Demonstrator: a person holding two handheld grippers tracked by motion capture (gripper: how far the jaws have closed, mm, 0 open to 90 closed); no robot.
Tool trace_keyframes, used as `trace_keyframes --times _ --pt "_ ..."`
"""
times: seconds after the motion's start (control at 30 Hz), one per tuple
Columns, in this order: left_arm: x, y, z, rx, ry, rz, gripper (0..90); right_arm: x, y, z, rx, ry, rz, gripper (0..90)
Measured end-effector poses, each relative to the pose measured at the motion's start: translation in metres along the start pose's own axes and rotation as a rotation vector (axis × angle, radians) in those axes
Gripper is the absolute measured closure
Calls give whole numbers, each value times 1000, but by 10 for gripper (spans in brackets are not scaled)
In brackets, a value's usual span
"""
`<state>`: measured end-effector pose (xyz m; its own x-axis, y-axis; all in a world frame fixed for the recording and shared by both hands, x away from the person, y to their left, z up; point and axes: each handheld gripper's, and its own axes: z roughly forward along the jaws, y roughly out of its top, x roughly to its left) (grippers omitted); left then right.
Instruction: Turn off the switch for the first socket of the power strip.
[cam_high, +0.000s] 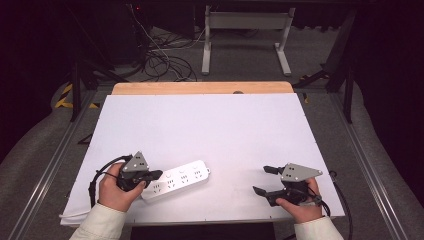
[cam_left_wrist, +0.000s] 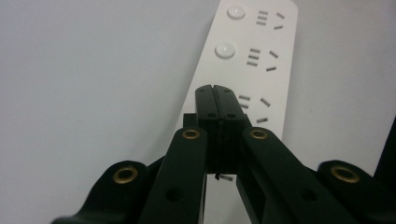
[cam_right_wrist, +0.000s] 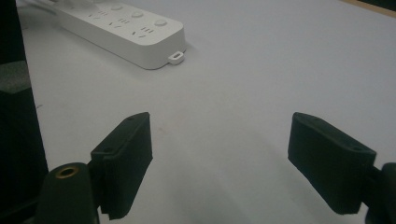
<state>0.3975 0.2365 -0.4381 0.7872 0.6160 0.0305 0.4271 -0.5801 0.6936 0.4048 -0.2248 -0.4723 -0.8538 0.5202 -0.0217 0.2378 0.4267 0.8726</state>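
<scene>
At 7 o'clock on the table (cam_high: 210, 120), white power strip (cam_high: 176, 180): rigid, light, smooth plastic; best gripped across its long edges. Left gripper (cam_left_wrist: 216, 95) closed, empty, above it. Right gripper (cam_high: 264, 180) spread wide at 4 o'clock.

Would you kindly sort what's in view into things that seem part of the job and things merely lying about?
Likely in use:
power strip, under the shut left gripper
right gripper, open above the white table

Lying about:
cables on the floor beyond the table
white metal frame further back
</scene>
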Motion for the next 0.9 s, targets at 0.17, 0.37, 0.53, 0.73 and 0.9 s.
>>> trace_keyframes --times 0.17,0.37,0.53,0.73,0.9 --pt "-6 7 -11 -31 19 20 900 1 0 0 3 0 -1 224" --pt "-7 8 -15 -53 21 25 900 1 0 0 -1 0 1 224" --pt "-8 9 -16 -68 21 28 900 0 0 0 -1 0 2 223" --pt "-9 11 -19 -134 11 22 744 1 0 0 -1 1 2 223" --pt "-9 13 -21 -170 9 11 653 1 0 0 -2 0 3 224"
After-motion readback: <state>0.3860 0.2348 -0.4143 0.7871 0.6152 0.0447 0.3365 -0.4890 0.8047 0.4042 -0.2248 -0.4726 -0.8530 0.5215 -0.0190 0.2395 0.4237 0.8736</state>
